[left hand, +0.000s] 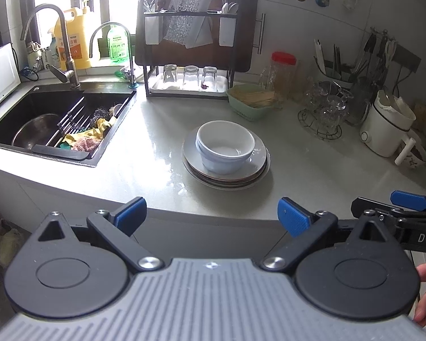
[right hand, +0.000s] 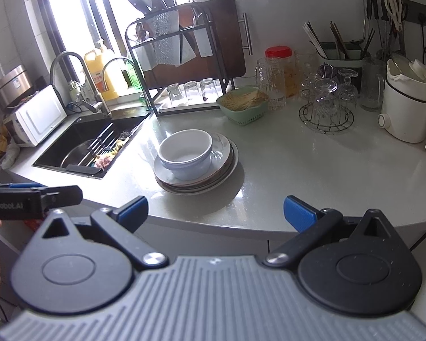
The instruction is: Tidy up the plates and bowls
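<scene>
Stacked white bowls sit on a stack of grey-white plates in the middle of the pale countertop. The bowls and plates also show in the right wrist view. My left gripper is open and empty, held off the counter's front edge, short of the stack. My right gripper is open and empty, also in front of the counter edge. Each gripper shows at the side of the other's view, the right one and the left one.
A black sink with a metal basin, rack and cloths lies at the left. A dark dish rack with upturned glasses stands at the back. A green basket, a glass holder and a white cooker stand at the right.
</scene>
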Demonstrator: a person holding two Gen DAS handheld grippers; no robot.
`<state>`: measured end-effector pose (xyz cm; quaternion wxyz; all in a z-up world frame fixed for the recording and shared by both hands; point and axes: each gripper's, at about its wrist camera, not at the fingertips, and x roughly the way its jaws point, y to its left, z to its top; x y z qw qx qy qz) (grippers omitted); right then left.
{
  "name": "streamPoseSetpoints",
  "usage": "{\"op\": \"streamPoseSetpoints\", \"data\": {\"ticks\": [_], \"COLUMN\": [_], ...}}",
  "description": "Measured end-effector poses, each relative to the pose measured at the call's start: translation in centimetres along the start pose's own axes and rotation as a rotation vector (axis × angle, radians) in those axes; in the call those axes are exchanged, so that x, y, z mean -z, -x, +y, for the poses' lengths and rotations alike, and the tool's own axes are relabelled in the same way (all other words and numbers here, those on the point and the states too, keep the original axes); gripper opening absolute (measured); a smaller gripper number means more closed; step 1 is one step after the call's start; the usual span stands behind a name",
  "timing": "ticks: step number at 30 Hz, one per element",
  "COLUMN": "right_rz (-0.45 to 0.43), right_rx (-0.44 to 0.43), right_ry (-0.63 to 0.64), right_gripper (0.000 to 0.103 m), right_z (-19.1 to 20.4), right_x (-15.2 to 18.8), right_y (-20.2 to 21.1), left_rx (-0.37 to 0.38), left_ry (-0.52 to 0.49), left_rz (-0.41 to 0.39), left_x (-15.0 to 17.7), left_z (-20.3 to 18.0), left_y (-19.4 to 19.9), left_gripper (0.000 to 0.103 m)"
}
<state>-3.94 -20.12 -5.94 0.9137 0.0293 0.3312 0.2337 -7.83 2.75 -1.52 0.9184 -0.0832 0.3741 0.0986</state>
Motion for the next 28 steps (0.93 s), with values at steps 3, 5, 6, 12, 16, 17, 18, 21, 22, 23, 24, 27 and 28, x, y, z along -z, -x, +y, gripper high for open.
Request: {"op": "streamPoseSetpoints", "data": {"ticks": [3,5,6,12,16,17,18,21,22,23,24,27,28], "right_rz": [-0.003,-0.008,-0.011,-0.018,-0.026,-0.028,-0.030,-0.031,-0.031,-0.032,-0.033,-0.035,-0.036], "right_rx": [0.002,0.004,0.005,0.000,-0.007,-0.009,-0.010,-0.013,-0.014,-0.014,-0.015,-0.019,-0.020], "right_ry": [0.002,0.001,-0.001,0.007,0.006,0.007,0.007,0.006,0.007,0.009,0.011,0.011,0.011], "right_gripper": [0.103,0.103,0.103,0.103,0.103,0.103,0.103,0.103,0.103,0.103,0.103,0.103,0.103], "right_z": [0.0,0.1,0.1,0.5,0.9,1.0,1.1,1.3,1.3,1.4,1.5,1.7,1.7], "right_x": [0.1,0.1,0.0,0.0,0.0,0.1,0.1,0.2,0.3,0.3,0.4,0.6,0.7], "right_y": [0.1,0.2,0.3,0.4,0.8,0.8,0.9,1.0,1.1,1.1,1.2,1.4,1.5], "left_rx": [0.005,0.005,0.005,-0.001,-0.006,-0.008,-0.009,-0.010,-0.009,-0.007,-0.007,-0.009,-0.008], "left_ry": [0.013,0.013,0.013,0.023,0.019,0.023,0.029,0.042,0.043,0.044,0.044,0.046,0.048], "left_rz": [0.005,0.007,0.006,0.008,0.003,0.001,-0.002,-0.002,-0.002,-0.001,-0.001,-0.004,-0.004], "left_x": [0.0,0.0,0.0,0.2,0.3,0.3,0.3,0.6,0.6,0.7,0.8,0.9,1.0], "left_z": [0.1,0.2,0.2,0.6,0.8,0.9,1.1,1.4,1.4,1.4,1.4,1.4,1.4], "left_y": [0.0,0.1,0.1,0.5,1.0,1.2,1.4,1.8,1.9,2.0,2.1,2.3,2.4], "left_gripper": [0.101,0.101,0.101,0.101,0.101,0.101,0.101,0.101,0.101,0.101,0.101,0.101,0.101]}}
